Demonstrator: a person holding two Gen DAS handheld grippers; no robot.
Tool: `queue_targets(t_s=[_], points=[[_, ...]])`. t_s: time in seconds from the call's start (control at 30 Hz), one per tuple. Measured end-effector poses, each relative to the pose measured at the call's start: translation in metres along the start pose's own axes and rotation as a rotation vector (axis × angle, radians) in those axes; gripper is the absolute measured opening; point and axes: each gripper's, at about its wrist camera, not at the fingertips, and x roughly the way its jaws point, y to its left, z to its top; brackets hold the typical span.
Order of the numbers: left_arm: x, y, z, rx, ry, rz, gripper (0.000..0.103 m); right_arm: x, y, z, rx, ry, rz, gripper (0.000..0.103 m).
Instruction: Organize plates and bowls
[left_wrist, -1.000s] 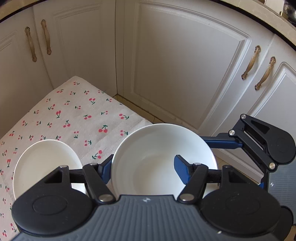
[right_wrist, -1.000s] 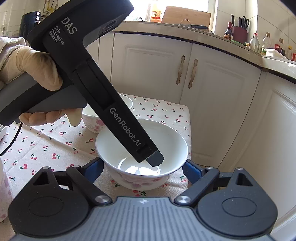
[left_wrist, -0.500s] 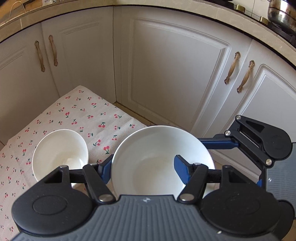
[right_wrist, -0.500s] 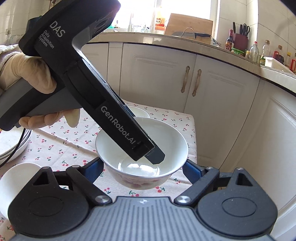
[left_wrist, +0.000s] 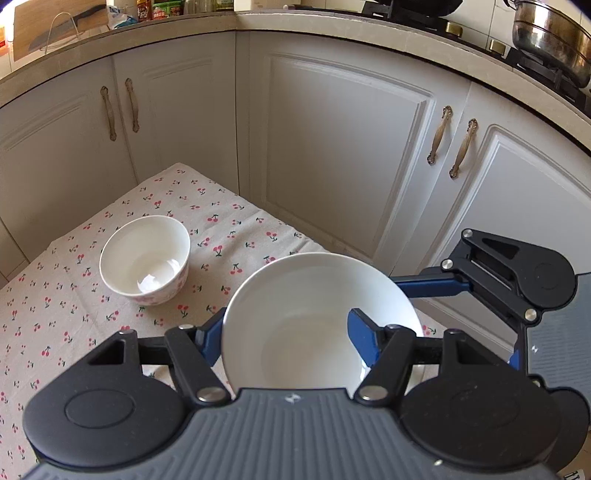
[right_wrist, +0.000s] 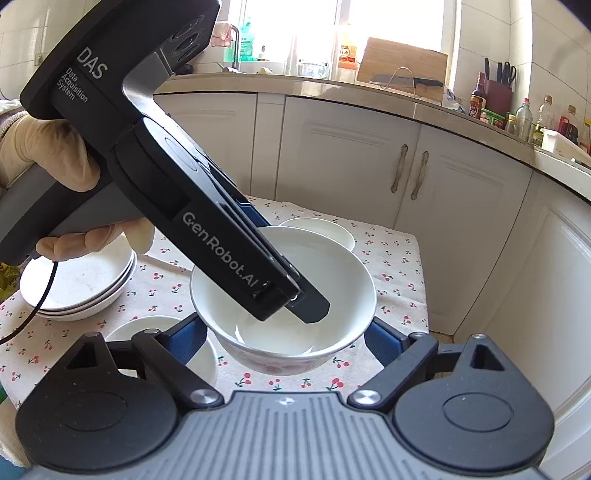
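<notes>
My left gripper (left_wrist: 288, 332) is shut on the rim of a large white bowl (left_wrist: 317, 317), one finger inside and one outside, and holds it above the cherry-print tablecloth (left_wrist: 55, 314). The same bowl (right_wrist: 325, 273) shows in the right wrist view with the left gripper (right_wrist: 306, 306) reaching into it. My right gripper (right_wrist: 286, 339) is open, its fingers on either side of the bowl and apart from it. A smaller white bowl with a pink pattern (left_wrist: 146, 258) stands on the cloth to the left.
A stack of white plates (right_wrist: 77, 280) sits at the left of the table. Another white bowl (right_wrist: 317, 230) stands behind the held one and a white dish (right_wrist: 199, 354) lies near my left finger. White cabinets (left_wrist: 332, 147) close off the far side and right.
My left gripper has lifted the large bowl up and away from the cloth. The right gripper has risen with it and stayed open. More of the table and plates has come into view.
</notes>
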Motion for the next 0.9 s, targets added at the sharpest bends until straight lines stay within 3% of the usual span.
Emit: queue_targets(t_s=[0.5,0.9], points=[[-0.040,0.007,-0.057,-0.065,-0.008,0.046,0.067,-0.006,0.052,-0.010,-0.018,0.027,0.104,0.095],[-0.027,0.017,-0.087,-0.115,0.028,0.031,0.068,0.006,0.072,-0.019,-0.044,0.092,0.133,0.094]])
